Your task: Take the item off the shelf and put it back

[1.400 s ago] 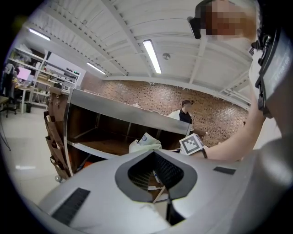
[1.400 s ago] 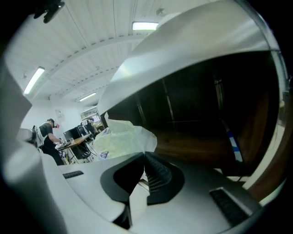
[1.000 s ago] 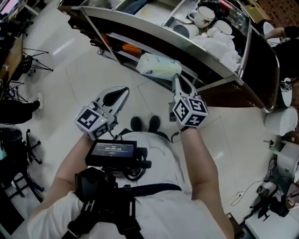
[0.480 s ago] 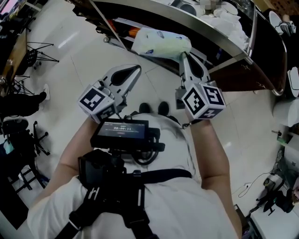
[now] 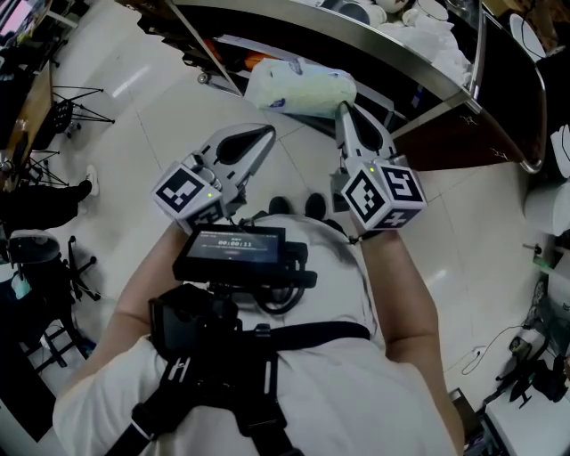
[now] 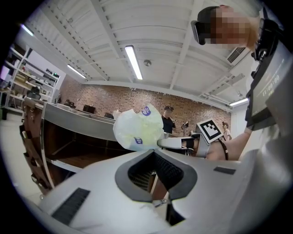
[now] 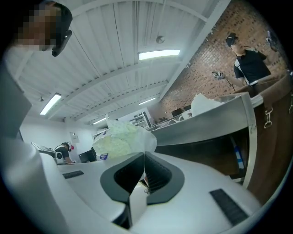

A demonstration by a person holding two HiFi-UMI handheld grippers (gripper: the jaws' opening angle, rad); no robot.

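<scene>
A soft pale green and white plastic package (image 5: 298,87) hangs in front of the steel-and-wood shelf unit (image 5: 401,55), level with its lower shelf. My right gripper (image 5: 342,110) is shut on the package's right end; in the right gripper view a flap of the package (image 7: 120,139) runs down between the jaws of the right gripper (image 7: 144,154). My left gripper (image 5: 260,138) hovers to the left and below the package, shut with nothing in it. In the left gripper view the left gripper (image 6: 154,151) has its jaw tips meeting, with the package (image 6: 137,129) beyond them.
The lower shelf holds an orange item (image 5: 256,61); white cups (image 5: 419,9) sit on top. Chairs and stands (image 5: 49,116) crowd the left floor, white tubs (image 5: 548,207) the right. My shoes (image 5: 298,207) stand on white tiles. A bystander (image 6: 168,119) stands beyond the counter.
Both grippers and the package have risen in the view and drawn a little leftwards along the shelf front. The right gripper keeps its hold on the package; the left stays shut and empty.
</scene>
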